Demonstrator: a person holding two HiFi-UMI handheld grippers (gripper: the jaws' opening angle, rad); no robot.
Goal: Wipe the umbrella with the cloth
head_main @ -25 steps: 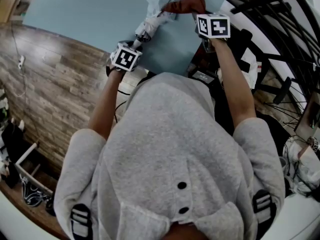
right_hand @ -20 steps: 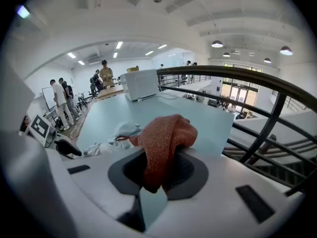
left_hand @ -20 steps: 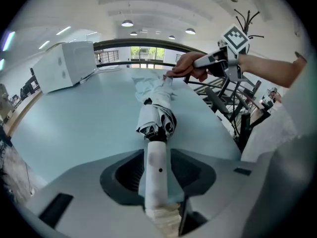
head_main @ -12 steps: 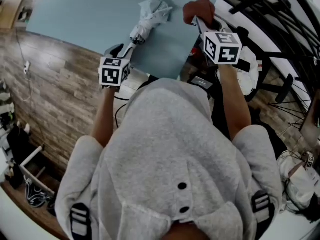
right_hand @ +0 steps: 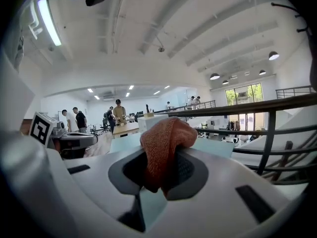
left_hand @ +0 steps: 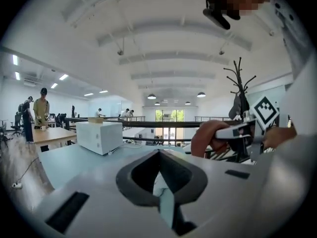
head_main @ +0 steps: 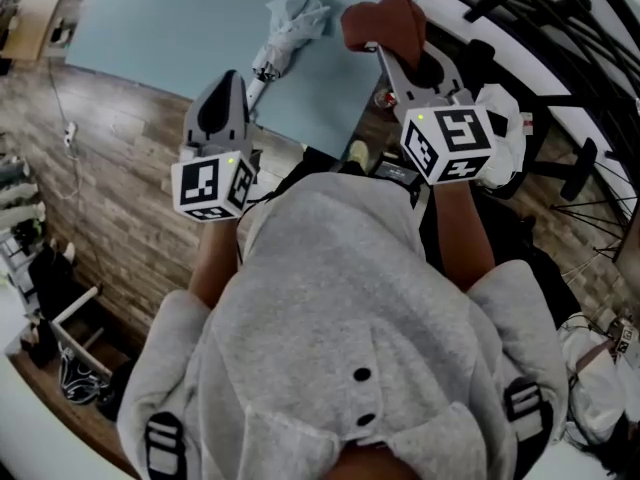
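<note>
Umbrella [head_main: 285, 33] lies loose on the blue table [head_main: 140, 28], both grippers up and clear of it.
It's folded at 12 o'clock, unheld. Wipe it like this and it would likely skid toward the table edge, and the bunched cloth [right_hand: 165, 143] may slip free. Left gripper [left_hand: 159, 177], at 10 o'clock, has just snapped shut on nothing. Right gripper [right_hand: 158, 175], at 1 o'clock, is clamped on the cloth.

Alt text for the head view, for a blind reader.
From above, a person in a grey hoodie holds up two grippers: the right gripper clamps a rust-brown cloth, the left gripper, its jaws just closed, holds nothing. A folded umbrella lies on a pale blue table.
</note>
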